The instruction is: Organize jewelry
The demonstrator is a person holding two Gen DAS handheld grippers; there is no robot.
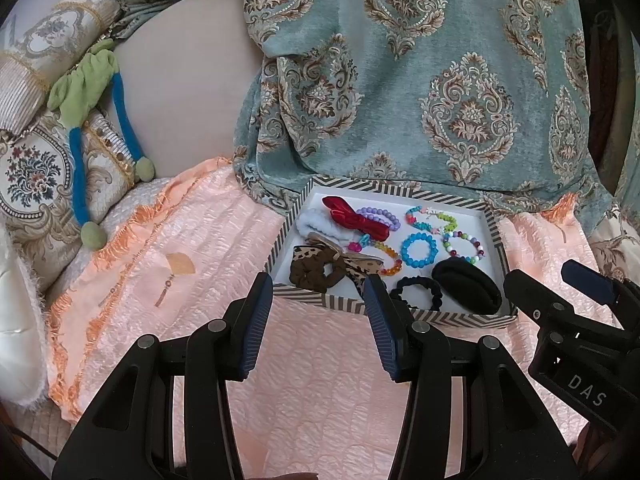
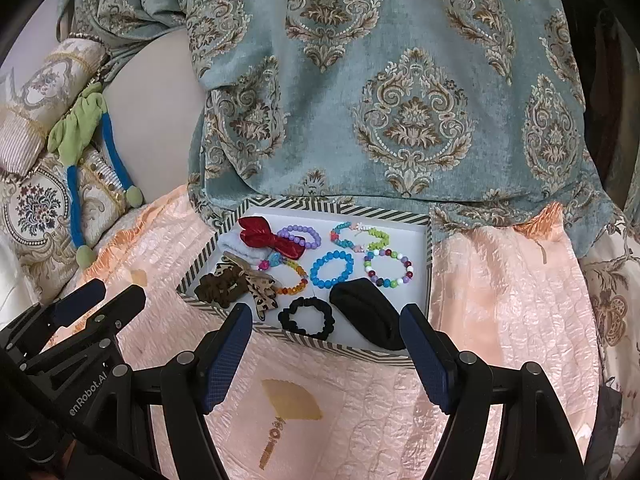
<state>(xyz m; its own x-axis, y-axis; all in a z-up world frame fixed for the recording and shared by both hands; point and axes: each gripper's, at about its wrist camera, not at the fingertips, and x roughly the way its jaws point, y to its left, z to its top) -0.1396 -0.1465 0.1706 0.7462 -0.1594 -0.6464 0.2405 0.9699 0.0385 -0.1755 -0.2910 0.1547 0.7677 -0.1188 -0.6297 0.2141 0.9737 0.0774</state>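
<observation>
jewelry tray (image 2: pixel 429 264), gold fan print (image 2: pixel 292 400) (right view)

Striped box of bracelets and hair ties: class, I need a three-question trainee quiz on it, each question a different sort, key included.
1. True or false: the blue bead bracelet lies inside the striped box.
2. Which sits nearest the right gripper? A. red bow B. black scrunchie C. purple bead bracelet
3. Fill in: the box rests on a ____-coloured quilted cover.

Key: 1 true; 2 B; 3 peach.
</observation>
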